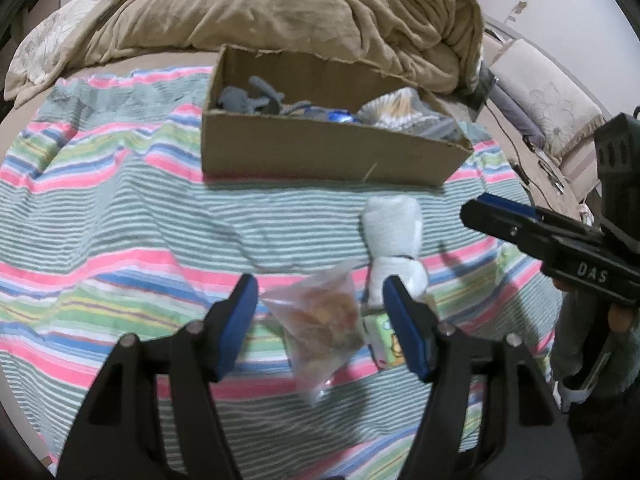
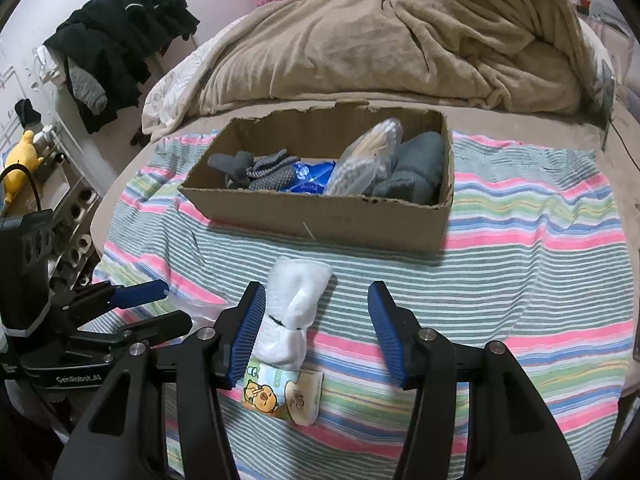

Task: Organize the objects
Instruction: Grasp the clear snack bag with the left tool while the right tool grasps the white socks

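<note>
An open cardboard box [image 1: 320, 152] stands on a striped towel [image 1: 120, 208] and holds grey socks, a blue packet and a clear bag. It also shows in the right wrist view [image 2: 320, 220]. My left gripper [image 1: 320, 300] is open, with a clear plastic bag of brownish bits [image 1: 324, 320] lying between its fingers. A rolled white sock [image 1: 394, 240] and a small cartoon packet [image 1: 384, 336] lie just right of it. My right gripper [image 2: 316, 312] is open above the white sock [image 2: 292, 308] and the cartoon packet [image 2: 280, 392].
A beige duvet [image 1: 300, 8] is heaped behind the box. Dark clothes [image 2: 116, 44] hang at the far left in the right wrist view, above a yellow plush toy [image 2: 20, 160]. A pillow [image 1: 548, 100] lies at the right.
</note>
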The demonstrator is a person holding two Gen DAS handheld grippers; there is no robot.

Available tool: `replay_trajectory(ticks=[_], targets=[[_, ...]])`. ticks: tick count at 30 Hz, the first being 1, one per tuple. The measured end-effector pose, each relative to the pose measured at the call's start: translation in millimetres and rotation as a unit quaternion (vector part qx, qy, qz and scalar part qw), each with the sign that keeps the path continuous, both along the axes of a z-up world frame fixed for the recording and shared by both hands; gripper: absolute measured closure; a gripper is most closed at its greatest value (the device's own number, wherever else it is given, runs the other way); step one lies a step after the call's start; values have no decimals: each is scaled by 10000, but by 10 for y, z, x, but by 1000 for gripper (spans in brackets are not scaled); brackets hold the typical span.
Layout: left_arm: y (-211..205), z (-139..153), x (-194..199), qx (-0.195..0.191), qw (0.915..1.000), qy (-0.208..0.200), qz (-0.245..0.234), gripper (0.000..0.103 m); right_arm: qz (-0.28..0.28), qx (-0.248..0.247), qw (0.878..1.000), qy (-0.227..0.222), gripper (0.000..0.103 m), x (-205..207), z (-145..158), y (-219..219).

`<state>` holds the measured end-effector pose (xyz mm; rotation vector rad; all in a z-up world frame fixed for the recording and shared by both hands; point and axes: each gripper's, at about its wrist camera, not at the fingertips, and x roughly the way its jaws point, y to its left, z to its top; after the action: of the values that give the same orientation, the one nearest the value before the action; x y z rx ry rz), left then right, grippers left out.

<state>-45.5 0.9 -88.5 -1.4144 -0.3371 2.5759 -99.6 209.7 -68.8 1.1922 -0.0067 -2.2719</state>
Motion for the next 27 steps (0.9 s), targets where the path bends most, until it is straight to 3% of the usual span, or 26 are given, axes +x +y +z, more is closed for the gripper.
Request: replay_trajectory(ticks=[7,13,24,27], targets=[[-14,-37,15,-87,9998,-56,144,29,-2,-31,9999,-111,43,-50,-89,-6],[-65,27,37,-313,9988,138,353,26,72,-43,9998,-194,43,-69,-160,-52],[111,-408,-49,-52,9989,-454,35,26,219,-26,9991,-374,43,-86,-302,-137],[118,-451,-56,-65,9992,-391,12,26,278,-13,9987,-417,43,-95,-340,-177]])
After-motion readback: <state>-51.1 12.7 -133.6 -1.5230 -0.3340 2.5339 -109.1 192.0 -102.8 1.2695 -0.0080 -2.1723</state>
